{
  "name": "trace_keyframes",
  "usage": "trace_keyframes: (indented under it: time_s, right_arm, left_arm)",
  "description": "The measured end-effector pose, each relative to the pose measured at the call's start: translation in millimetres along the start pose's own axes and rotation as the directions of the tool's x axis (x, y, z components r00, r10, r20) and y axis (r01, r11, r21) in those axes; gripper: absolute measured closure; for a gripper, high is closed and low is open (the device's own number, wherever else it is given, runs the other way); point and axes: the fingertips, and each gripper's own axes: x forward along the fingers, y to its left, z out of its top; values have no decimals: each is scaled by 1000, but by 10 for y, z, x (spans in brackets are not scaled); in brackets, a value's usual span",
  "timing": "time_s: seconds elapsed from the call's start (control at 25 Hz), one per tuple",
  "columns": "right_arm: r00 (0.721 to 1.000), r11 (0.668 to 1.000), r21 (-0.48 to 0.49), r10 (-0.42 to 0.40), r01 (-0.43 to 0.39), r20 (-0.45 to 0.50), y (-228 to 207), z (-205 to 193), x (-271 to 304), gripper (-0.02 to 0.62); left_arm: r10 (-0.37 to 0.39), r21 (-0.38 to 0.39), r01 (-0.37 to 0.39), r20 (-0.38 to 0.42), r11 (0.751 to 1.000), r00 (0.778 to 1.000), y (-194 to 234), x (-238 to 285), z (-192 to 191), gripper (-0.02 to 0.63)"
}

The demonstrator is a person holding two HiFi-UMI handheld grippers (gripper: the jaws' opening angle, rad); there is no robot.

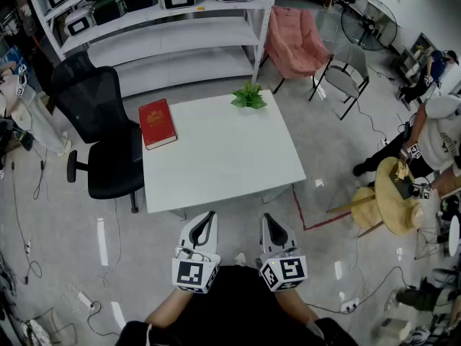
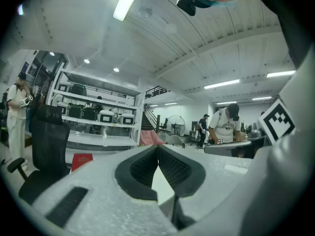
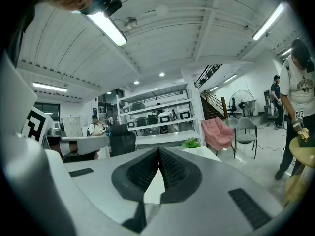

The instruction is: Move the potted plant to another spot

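A small green potted plant (image 1: 248,96) stands at the far edge of the white table (image 1: 223,157), right of its middle. It also shows past my right gripper's jaws as the potted plant (image 3: 191,143). My left gripper (image 1: 207,216) and right gripper (image 1: 269,219) hang side by side just short of the table's near edge, far from the plant. Both are shut with their tips meeting and nothing between them, as the left gripper (image 2: 157,147) and right gripper (image 3: 159,149) show in their own views.
A red book (image 1: 157,123) lies at the table's far left. A black office chair (image 1: 101,135) stands left of the table. White shelving (image 1: 158,27) is behind it, a pink chair (image 1: 295,42) at back right. People stand around a round yellow table (image 1: 400,193) to the right.
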Motion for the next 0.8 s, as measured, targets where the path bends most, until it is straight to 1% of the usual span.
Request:
trace_keyframes:
  time_s: [0.24,0.56,0.8]
  right_arm:
    - [1000,1000,0,-4,4,10,-4,-22,-34,584]
    - [1000,1000,12,-1,1,11,-84,-11,-101,584]
    - [1000,999,21,26,-26,16,-192,0,-124,584]
  left_arm:
    - [9,-15,-9,-3,1000,1000,-16,-28,-11,589]
    - [7,-9,-7,-8,1000,1000,-133,-6,-1,589]
    - [20,-13,-21,-21,1000,1000,-247,42,-38,589]
